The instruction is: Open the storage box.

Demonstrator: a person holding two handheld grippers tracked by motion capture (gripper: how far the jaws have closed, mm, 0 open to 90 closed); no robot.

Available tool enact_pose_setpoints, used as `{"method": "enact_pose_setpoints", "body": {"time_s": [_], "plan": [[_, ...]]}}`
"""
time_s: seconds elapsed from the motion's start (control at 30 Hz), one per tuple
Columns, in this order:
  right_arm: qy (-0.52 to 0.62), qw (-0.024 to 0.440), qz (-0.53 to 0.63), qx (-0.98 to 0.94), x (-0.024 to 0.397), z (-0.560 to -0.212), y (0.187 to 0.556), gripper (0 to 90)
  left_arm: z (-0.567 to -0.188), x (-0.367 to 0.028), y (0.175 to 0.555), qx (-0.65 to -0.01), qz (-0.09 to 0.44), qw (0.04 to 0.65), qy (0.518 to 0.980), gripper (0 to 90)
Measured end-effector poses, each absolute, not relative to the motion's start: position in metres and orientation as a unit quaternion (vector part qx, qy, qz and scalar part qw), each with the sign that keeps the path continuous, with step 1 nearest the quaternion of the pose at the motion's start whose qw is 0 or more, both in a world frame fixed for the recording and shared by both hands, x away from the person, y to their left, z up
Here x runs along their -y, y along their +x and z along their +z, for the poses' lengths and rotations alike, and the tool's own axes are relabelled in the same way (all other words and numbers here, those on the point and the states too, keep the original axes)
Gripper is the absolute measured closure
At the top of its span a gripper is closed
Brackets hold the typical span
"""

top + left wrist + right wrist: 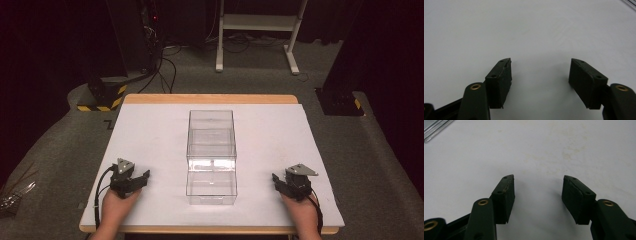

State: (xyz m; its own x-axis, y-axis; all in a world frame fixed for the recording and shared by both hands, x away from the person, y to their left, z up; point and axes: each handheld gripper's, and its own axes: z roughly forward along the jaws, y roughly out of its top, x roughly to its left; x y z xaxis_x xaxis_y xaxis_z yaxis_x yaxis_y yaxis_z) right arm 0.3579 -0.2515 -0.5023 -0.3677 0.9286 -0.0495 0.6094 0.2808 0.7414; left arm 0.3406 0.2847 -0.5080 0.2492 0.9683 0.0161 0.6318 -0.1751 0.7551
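A clear plastic box (211, 155) with a drawer-like front part stands in the middle of the white table top (150, 130). My left gripper (140, 178) rests on the table to the left of the box, near the front edge, held by a hand. In the left gripper view its jaws (540, 62) stand wide open over bare white surface. My right gripper (279, 182) lies to the right of the box, also near the front edge. The right gripper view has its jaws (538, 178) open with nothing between them. An edge of the clear box (434, 128) shows at that view's top left.
The table has a wooden rim (210, 98) at the back. Beyond it on the grey carpet stand a white desk frame (257, 30), cables, and a black-and-yellow striped base (102, 97). A black stand base (340, 102) sits off the table's right rear corner.
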Motion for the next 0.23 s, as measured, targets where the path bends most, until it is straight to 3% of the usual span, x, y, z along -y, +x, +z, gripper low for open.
{"method": "enact_pose_setpoints", "body": {"time_s": [0.23], "plan": [[0.507,0.243,0.324,-0.76,0.2525,-0.5025,0.3586,43.3,-0.508,-0.2848,0.3406,-0.554,0.261,0.323,0.722,34.9]]}}
